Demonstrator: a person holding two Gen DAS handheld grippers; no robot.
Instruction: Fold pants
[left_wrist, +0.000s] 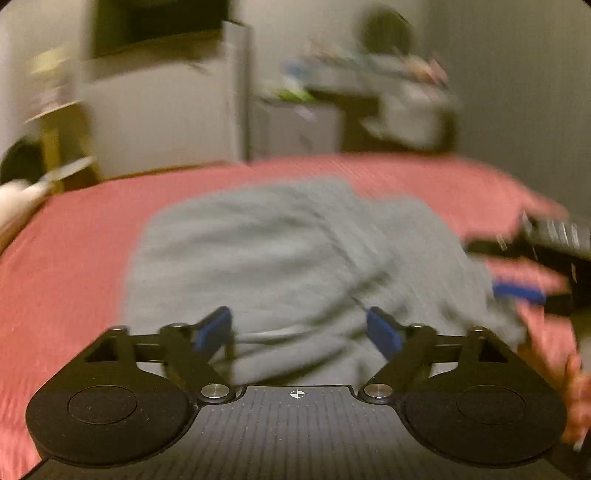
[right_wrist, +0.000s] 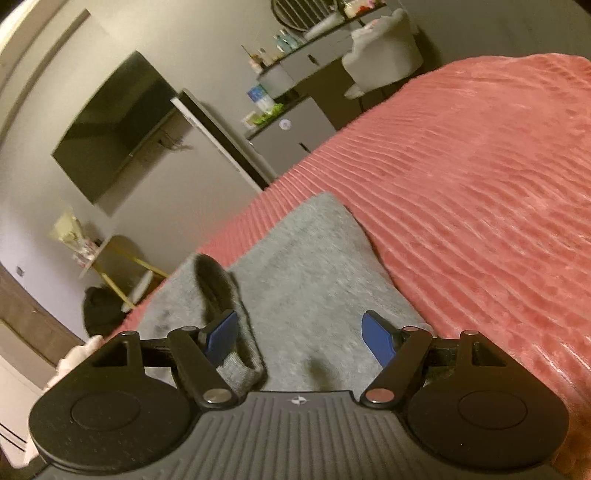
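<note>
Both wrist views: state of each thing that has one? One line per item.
left gripper: open, nothing between the pads, over the pants
right gripper: open, holding nothing, one pad beside the cuff
grey pants: folded over, rumpled, on the bed
pants cuff: lying loose, gaping
pink bedspread: spread flat
wall TV: off

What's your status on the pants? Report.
Left gripper open, empty. Right gripper open, empty. Grey pants bunched on pink bedspread. Nothing in the way.
</note>
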